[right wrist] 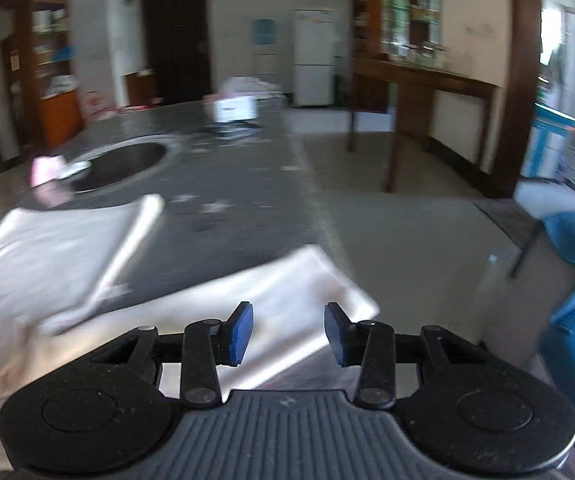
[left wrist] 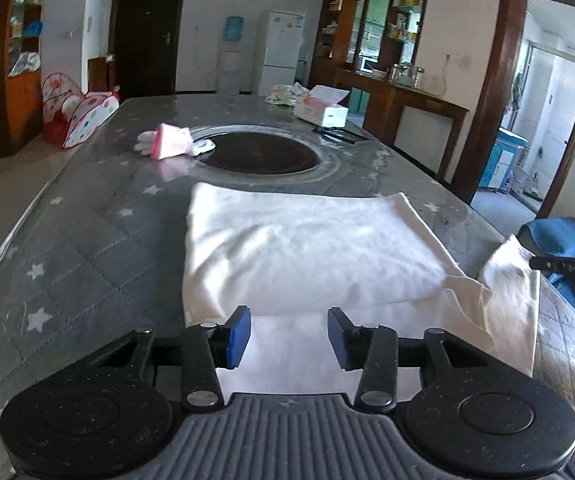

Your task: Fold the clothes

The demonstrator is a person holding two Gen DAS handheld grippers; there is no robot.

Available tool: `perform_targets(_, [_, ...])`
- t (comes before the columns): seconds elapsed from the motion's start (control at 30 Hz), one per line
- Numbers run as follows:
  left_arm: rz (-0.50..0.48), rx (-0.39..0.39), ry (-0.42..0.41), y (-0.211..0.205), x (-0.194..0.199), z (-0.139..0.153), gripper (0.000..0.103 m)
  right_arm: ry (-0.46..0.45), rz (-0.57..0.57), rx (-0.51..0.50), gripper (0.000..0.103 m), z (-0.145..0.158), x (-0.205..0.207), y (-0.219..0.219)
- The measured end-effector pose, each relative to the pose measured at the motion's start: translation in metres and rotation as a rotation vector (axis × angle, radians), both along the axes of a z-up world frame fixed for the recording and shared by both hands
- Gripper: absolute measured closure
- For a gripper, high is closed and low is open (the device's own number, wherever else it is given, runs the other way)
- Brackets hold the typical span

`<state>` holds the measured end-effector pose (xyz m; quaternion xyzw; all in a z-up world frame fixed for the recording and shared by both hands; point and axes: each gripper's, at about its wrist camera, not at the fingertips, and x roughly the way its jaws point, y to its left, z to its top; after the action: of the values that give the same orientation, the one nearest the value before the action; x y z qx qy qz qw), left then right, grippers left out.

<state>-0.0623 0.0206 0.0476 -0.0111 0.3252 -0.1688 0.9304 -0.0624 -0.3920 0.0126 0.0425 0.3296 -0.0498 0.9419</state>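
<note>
A: Where is the white cotton garment (left wrist: pixel 307 248)?

B: On the grey quilted star-print table cover (left wrist: pixel 87 248), spread at the near end. In the left wrist view a folded slab of it fills the centre, and a loose flap (left wrist: pixel 515 292) trails off toward four o'clock, close to the table's edge.

A: And the left gripper (left wrist: pixel 289 334)?

B: Released. Its blue-padded fingers (left wrist: pixel 237 336) stand apart at six o'clock with white cloth showing between them; nothing is pinched. I cannot tell whether the pads touch the fabric.

A: The right gripper (right wrist: pixel 288 334)?

B: Also released, jaws spread. Its view is blurred. The flap (right wrist: pixel 287 300) lies under and ahead of the fingers, running toward the table edge, and the folded part (right wrist: pixel 59 248) sits at nine to ten o'clock.

A: What else is on the table?

B: A round dark inset hotplate with a metal ring (left wrist: pixel 259 154) at twelve o'clock beyond the garment. A pink-and-white small piece of clothing (left wrist: pixel 169 142) lies touching the ring's rim at eleven o'clock. Farther back, at one o'clock, a white tissue box (left wrist: pixel 323 110), with a patterned crumpled cloth (left wrist: pixel 285 94) just behind it.

A: Anything at the right edge?

B: A blue upholstered seat (left wrist: pixel 555 236) at three o'clock, off the table.
</note>
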Motion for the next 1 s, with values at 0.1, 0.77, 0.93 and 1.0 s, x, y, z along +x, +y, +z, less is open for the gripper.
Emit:
perform_targets(0.1, [-0.010,0.013,-0.005,-0.005,-0.002,0.002,0.052,0.012,-0.067,0.003,0.063,-0.008,0.009,-0.020])
perform_targets(0.77, [-0.053,0.057,-0.010,-0.024,-0.012,-0.001,0.039,-0.077,-0.032,0.103,0.095,0.015,-0.007,-0.026])
perform_targets(0.93, [-0.069,0.059,-0.018,-0.028,-0.016,-0.003,0.037,-0.133,0.072,0.134,0.095,0.053,-0.020,-0.011])
perform_targets(1.0, [-0.069,0.058,-0.022,-0.026,-0.018,-0.003,0.035,-0.153,0.133,0.138,0.095,0.070,-0.023,0.001])
